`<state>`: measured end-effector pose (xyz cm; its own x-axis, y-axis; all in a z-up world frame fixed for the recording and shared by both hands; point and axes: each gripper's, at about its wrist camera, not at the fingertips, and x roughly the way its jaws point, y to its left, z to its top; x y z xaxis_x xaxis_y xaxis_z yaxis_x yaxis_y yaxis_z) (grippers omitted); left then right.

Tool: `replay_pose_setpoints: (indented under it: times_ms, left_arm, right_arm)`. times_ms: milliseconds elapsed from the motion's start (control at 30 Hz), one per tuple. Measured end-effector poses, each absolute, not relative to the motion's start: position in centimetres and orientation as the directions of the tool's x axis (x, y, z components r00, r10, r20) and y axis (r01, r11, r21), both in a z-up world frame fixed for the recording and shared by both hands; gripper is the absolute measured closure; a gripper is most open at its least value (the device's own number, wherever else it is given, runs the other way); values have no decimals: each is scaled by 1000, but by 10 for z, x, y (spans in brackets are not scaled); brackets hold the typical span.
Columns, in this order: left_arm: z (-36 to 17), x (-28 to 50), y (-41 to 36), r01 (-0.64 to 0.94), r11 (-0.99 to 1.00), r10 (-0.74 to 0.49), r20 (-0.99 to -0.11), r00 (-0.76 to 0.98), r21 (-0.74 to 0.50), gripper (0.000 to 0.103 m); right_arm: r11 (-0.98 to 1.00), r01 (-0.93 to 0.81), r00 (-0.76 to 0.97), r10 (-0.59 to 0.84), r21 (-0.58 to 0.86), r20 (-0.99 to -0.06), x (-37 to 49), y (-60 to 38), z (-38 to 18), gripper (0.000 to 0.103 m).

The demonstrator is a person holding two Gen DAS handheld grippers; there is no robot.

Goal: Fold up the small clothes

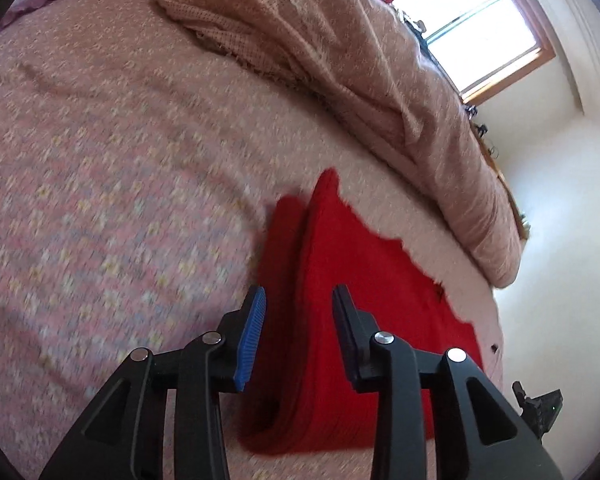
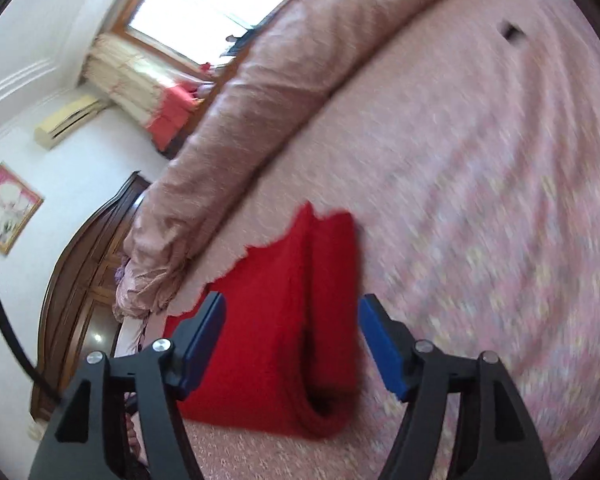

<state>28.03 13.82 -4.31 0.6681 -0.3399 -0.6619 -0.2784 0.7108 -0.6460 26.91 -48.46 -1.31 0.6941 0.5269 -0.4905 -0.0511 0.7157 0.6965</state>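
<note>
A red knitted garment (image 1: pixel 340 320) lies folded on the pink patterned bedspread (image 1: pixel 100 200), with a doubled fold along its left side in the left wrist view. My left gripper (image 1: pixel 298 300) is open just above it, jaws apart over the fold, holding nothing. In the right wrist view the same red garment (image 2: pixel 276 320) lies with its rolled fold on the right. My right gripper (image 2: pixel 292 312) is open wide above it and holds nothing.
A rumpled beige blanket (image 1: pixel 340 60) lies along the far side of the bed, also in the right wrist view (image 2: pixel 260 100). A window (image 1: pixel 472 12) and white wall lie beyond. A wooden headboard (image 2: pixel 84 272) and a small dark object (image 2: pixel 512 32) on the bedspread show.
</note>
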Motion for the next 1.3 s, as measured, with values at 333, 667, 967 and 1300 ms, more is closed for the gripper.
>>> replay_pose_setpoints:
  times_ms: [333, 667, 967, 1300]
  left_arm:
    - [-55, 338, 110, -226, 822, -293, -728, 620, -523, 72]
    - [-56, 352, 96, -181, 871, -259, -742, 618, -456, 93]
    - [-40, 348, 90, -122, 884, -258, -688, 678, -451, 102]
    - [-26, 351, 104, -129, 877, -224, -632, 741, -462, 101]
  right_arm:
    - [898, -234, 629, 432, 373, -647, 346, -414, -21, 33]
    - [892, -227, 615, 443, 392, -652, 375, -416, -28, 50]
    - [920, -234, 643, 390, 315, -659, 368, -407, -23, 89]
    - [940, -244, 805, 333, 238, -491, 361, -406, 16, 90]
